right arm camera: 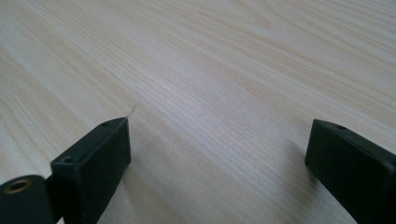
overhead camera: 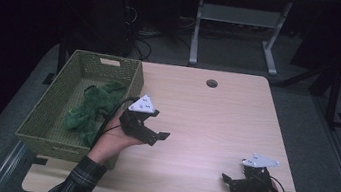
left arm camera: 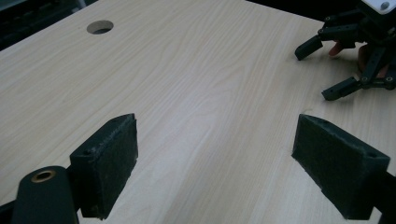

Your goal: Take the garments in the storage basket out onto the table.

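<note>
Left claw (overhead camera: 162, 136): jaws spread wide, nothing between them, held above the pale wood-grain worktop (overhead camera: 216, 117) just right of the olive-green woven basket (overhead camera: 48, 124). Points right, toward the worktop's middle. Grey three-cornered plate on top.

Right claw (overhead camera: 225, 179): jaws also spread, empty, low over the worktop near its front right corner, pointing left. In the left gripper view the right claw (left arm camera: 322, 70) sits at upper right, jaws apart, well clear of the left one.

Crumpled dark green cloth (overhead camera: 91, 107) lies inside the basket, bunched toward its right wall and front. Neither claw touches it; left claw is the nearer one.

Basket sits at the worktop's left edge. Round cable hole (overhead camera: 211, 83) near the far edge.
</note>
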A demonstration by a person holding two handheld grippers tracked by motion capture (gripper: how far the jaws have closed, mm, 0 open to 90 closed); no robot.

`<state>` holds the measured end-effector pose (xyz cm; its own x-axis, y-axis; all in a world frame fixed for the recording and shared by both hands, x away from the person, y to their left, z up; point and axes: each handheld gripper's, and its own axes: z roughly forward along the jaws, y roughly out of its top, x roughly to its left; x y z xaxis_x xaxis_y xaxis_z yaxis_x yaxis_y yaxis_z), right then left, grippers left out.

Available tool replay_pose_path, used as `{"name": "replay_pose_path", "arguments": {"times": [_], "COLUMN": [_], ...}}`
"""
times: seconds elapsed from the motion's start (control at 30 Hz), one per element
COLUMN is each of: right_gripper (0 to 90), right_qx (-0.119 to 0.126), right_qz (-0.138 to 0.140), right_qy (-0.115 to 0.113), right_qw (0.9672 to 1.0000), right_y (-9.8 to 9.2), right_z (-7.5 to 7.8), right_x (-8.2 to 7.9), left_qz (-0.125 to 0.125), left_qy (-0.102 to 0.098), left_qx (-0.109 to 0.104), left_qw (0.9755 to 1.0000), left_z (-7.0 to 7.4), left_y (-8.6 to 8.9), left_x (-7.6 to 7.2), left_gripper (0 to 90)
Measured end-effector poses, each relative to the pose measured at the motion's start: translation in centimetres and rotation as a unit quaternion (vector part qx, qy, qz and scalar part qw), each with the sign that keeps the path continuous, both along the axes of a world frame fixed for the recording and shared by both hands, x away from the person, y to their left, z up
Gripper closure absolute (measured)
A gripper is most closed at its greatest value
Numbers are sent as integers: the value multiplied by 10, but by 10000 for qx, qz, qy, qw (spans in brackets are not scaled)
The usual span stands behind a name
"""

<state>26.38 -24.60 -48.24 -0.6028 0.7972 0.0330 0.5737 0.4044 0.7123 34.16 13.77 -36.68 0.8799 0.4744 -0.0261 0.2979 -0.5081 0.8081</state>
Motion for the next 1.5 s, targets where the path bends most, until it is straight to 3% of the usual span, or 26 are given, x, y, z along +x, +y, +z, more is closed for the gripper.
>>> {"name": "replay_pose_path", "arguments": {"times": [0.07,0.3,0.47,0.77,1.0,1.07,1.5], "right_gripper": [65,65,65,65,64,64,65], "right_qx": [8,-5,-6,-11,-6,-6,-4], "right_qz": [-2,-2,8,2,-27,-28,-30], "right_qy": [12,20,0,2,-6,-5,-5], "right_qw": [10000,10000,10000,10000,10000,10000,10000], "right_y": [0,0,0,0,0,0,0], "right_z": [0,0,0,0,0,0,0], "right_x": [0,0,0,0,0,0,0], "left_qz": [-56,-99,-119,-33,291,306,785], "left_qy": [80,66,211,152,77,76,-42], "left_qx": [-1,-9,149,186,247,266,352], "left_qw": [10000,9999,9996,9997,9992,9992,9963], "left_z": [4,16,24,41,41,42,42], "left_y": [2,9,22,42,61,67,104], "left_x": [5,20,27,41,40,41,44], "left_gripper": [136,136,140,142,149,188,233]}}
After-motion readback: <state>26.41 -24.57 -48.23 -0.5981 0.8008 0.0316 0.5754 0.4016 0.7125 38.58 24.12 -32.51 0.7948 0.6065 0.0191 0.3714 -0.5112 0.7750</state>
